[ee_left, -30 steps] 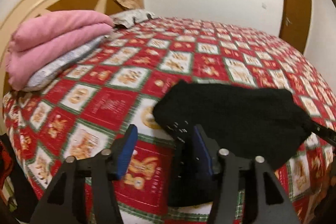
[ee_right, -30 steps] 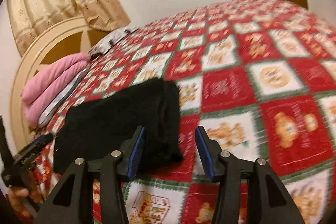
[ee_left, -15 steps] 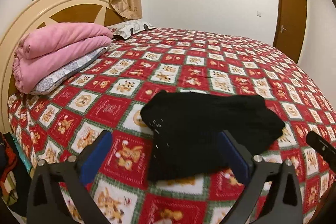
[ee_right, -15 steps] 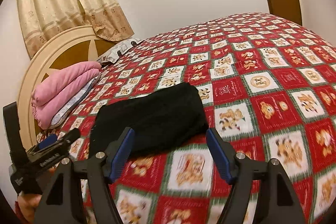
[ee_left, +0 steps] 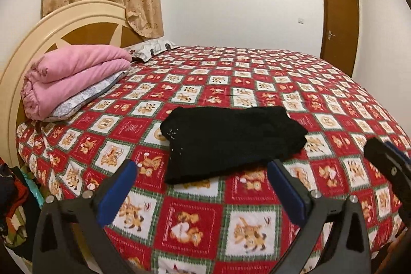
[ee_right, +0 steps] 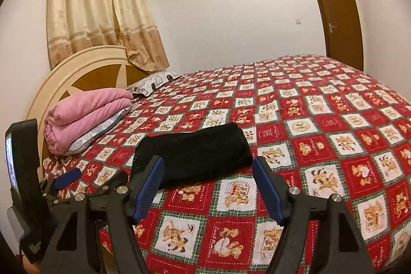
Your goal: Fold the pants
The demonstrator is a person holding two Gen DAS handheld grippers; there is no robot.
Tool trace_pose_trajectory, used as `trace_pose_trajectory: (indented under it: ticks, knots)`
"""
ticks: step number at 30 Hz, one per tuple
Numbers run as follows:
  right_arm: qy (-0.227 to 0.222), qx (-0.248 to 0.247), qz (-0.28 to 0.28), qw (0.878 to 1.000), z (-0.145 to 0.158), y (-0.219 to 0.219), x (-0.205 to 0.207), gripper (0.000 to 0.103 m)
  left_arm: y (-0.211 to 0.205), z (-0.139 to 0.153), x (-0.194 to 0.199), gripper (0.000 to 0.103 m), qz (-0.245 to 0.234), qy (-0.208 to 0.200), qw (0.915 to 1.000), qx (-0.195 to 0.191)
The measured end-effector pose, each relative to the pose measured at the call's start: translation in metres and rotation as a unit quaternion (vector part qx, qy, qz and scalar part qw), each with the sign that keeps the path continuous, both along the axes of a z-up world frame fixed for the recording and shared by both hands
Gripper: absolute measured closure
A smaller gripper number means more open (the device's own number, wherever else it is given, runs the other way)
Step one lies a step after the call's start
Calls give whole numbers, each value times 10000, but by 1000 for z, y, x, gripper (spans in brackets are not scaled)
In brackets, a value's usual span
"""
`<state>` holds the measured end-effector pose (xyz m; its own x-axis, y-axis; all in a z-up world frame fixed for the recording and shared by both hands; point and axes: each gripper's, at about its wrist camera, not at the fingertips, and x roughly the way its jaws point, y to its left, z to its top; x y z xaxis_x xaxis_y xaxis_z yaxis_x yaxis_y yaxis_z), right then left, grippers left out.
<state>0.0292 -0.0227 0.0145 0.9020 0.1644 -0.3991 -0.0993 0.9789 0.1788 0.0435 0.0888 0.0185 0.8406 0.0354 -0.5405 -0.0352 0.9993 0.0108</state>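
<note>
The left gripper [ee_left: 200, 186] is hovering with its blue-padded fingers [ee_left: 117, 190] spread wide and nothing between them. The right gripper [ee_right: 208, 189] is likewise standing open, a little narrower, and gripping nothing. Just beyond both sets of fingers, clear of any touch, the black pants [ee_left: 231, 140] are lying on the bed [ee_left: 334, 99] as a compact, flat rectangle of stacked layers, with edges roughly squared. Judging by that shape, the folding is looking finished or very nearly so; at most a little tidying of the near edge seems to be left. Farther out and to the left of the fingers, a folded pink blanket [ee_left: 74, 78] is resting on a pillow against the cream headboard [ee_left: 77, 17]. Beyond the bed a brown door [ee_right: 336, 14] is closed.
</note>
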Motion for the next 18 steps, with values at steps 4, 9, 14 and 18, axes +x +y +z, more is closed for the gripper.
trace_pose_trajectory:
  ticks: [4, 9, 14, 18]
  knots:
    - [-113, 77, -34, 9999, 5, -1, -14, 31, -2, 1, -14, 0, 19, -79, 9999, 75]
    - [-282, 27, -51, 9996, 12, 1, -28, 30, -2, 7, -29, 0, 37, -239, 9996, 162]
    - [-308, 93, -47, 9995, 13, -2, -36, 30, -3, 10, -38, 0, 42, -325, 9993, 183]
    - [-305, 136, -60, 9994, 12, -2, -38, 30, -3, 8, -42, 0, 35, -312, 9992, 228]
